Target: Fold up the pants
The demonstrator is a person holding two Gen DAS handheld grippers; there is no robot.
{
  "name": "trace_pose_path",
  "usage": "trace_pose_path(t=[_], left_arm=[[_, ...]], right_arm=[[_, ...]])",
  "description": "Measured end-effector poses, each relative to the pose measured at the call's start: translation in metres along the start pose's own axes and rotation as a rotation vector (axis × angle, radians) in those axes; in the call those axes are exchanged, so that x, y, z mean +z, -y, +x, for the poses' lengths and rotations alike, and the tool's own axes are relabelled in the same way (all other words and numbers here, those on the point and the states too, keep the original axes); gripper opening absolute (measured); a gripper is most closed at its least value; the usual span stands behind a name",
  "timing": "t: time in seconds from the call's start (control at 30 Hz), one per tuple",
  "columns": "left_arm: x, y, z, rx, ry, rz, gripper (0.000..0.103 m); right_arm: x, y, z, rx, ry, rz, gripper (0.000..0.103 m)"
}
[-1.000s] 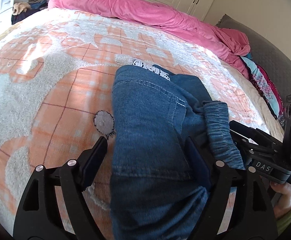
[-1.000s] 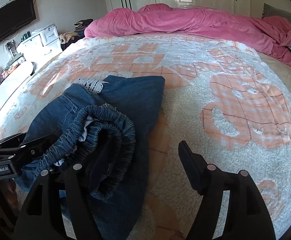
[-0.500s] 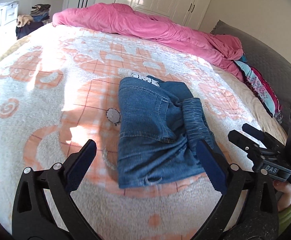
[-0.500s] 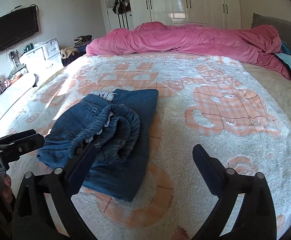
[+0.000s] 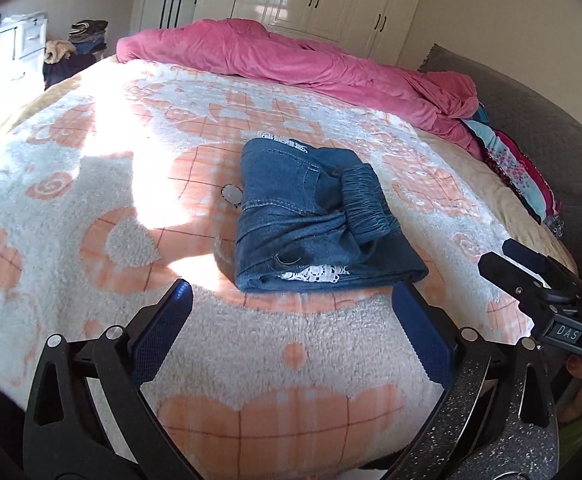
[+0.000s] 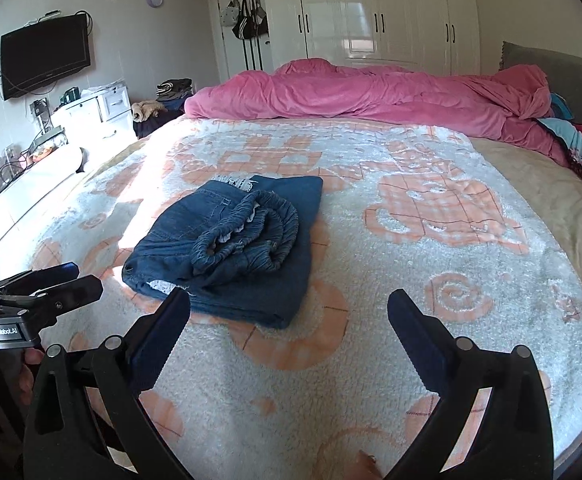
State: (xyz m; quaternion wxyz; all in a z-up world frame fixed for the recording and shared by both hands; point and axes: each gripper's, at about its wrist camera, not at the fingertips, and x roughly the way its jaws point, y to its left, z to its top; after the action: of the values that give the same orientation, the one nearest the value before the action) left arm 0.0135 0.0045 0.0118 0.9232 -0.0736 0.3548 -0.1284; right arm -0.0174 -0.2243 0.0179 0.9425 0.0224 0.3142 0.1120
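A pair of blue denim pants (image 5: 315,216) lies folded into a compact bundle on the peach-and-white fleece blanket (image 5: 103,184), its gathered elastic waistband on top and white lace trim showing at the near edge. In the right wrist view the same pants (image 6: 231,240) sit left of centre. My left gripper (image 5: 291,304) is open, its blue pads wide apart just short of the bundle's near edge, nothing between them. My right gripper (image 6: 287,312) is open too, held back over bare blanket to the right of the pants. Each gripper shows at the edge of the other's view.
A rumpled pink duvet (image 6: 371,96) lies across the far side of the bed. Patterned fabric (image 5: 519,168) and a grey headboard (image 5: 531,120) are at the right. White wardrobes (image 6: 371,12), a wall TV (image 6: 45,60) and a white dresser (image 6: 95,116) with clothes stand beyond.
Both grippers have let go of the pants, spread their jaws wide and pulled back toward me and upward. The folded bundle stays on the blanket.
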Motion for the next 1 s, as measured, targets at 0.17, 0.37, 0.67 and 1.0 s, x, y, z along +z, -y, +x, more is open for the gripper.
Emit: trace_pose_path(t=[0.17, 0.37, 0.67, 1.0], left_arm=[[-0.009, 0.003, -0.007, 0.008, -0.005, 0.024, 0.094], [-0.019, 0.0, -0.009, 0.024, -0.024, 0.025, 0.094], [-0.033, -0.006, -0.004, 0.042, -0.055, 0.022, 0.094], [-0.038, -0.013, 0.005, 0.067, -0.076, 0.001, 0.094]], right_arm=[[-0.008, -0.009, -0.012, 0.014, 0.008, -0.011, 0.098], [-0.014, -0.02, -0.022, 0.015, 0.016, -0.034, 0.099], [-0.033, -0.024, -0.019, 0.0, -0.021, -0.041, 0.099], [-0.045, -0.014, -0.005, -0.015, -0.052, 0.005, 0.099]])
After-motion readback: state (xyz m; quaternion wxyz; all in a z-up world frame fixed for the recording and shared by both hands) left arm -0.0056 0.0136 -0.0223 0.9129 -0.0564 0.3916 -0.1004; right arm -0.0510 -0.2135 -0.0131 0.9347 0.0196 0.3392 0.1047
